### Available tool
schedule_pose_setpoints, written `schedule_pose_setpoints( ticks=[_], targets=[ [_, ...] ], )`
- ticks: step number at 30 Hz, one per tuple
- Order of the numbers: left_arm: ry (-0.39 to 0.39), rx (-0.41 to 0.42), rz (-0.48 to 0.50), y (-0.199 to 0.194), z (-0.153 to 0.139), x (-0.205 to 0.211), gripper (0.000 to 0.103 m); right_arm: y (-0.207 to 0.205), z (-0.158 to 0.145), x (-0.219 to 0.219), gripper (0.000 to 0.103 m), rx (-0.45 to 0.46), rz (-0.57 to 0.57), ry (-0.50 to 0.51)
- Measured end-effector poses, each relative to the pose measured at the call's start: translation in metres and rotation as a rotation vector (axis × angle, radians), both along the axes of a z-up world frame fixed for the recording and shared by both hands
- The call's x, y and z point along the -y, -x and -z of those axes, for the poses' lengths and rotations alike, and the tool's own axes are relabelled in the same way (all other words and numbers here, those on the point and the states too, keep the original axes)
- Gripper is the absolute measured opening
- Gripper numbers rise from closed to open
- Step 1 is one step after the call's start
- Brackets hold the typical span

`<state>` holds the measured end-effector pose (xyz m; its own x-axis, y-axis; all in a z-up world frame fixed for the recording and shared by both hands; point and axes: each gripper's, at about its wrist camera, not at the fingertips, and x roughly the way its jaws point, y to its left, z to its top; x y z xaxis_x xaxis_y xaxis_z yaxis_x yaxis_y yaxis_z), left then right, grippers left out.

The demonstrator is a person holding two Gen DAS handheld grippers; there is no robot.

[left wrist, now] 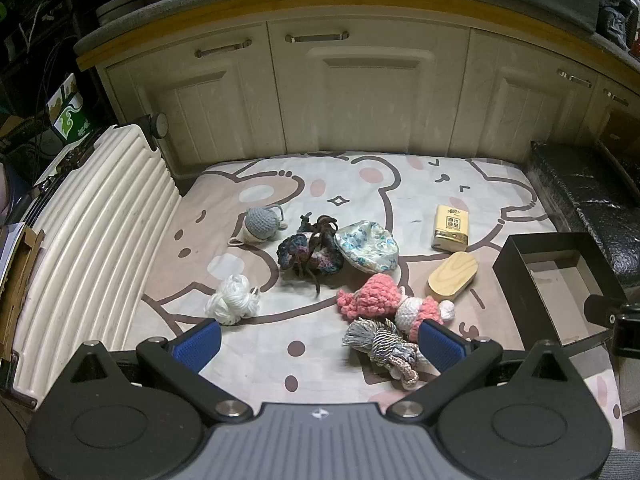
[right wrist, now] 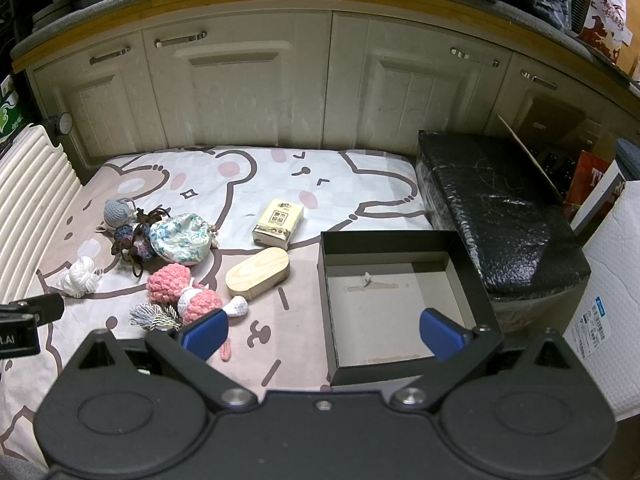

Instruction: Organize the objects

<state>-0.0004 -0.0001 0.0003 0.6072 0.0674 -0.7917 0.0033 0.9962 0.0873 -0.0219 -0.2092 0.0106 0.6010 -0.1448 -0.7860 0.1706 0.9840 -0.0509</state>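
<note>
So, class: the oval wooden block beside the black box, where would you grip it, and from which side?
Grip the wooden block across its short width, on the two long straight sides, coming from above. It lies flat on the sheet with open space around it; its rounded ends would slip between flat pads.

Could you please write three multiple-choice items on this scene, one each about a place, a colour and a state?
1. Where does the yellow tissue packet lie?
A. inside the box
B. on the cartoon-print sheet
C. on the suitcase

2. What colour is the open cardboard box outside?
A. black
B. white
C. red

3. How is the right gripper?
A. shut on yarn
B. shut, empty
C. open, empty

Answers: 1 B, the packet rests on the sheet left of the box; 2 A, its walls are black; 3 C, its blue pads stand wide apart with nothing between.
</note>
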Motion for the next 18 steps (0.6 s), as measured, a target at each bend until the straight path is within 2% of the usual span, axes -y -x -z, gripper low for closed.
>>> schedule_pose_setpoints(
  ticks=[18],
  targets=[
    [0.000,-0.003,-0.001,0.0032,0.0022,0.0025,0.103,0.0003,0.0011,-0.0001,0.103,-0.002,0.002,0.000]
  ],
)
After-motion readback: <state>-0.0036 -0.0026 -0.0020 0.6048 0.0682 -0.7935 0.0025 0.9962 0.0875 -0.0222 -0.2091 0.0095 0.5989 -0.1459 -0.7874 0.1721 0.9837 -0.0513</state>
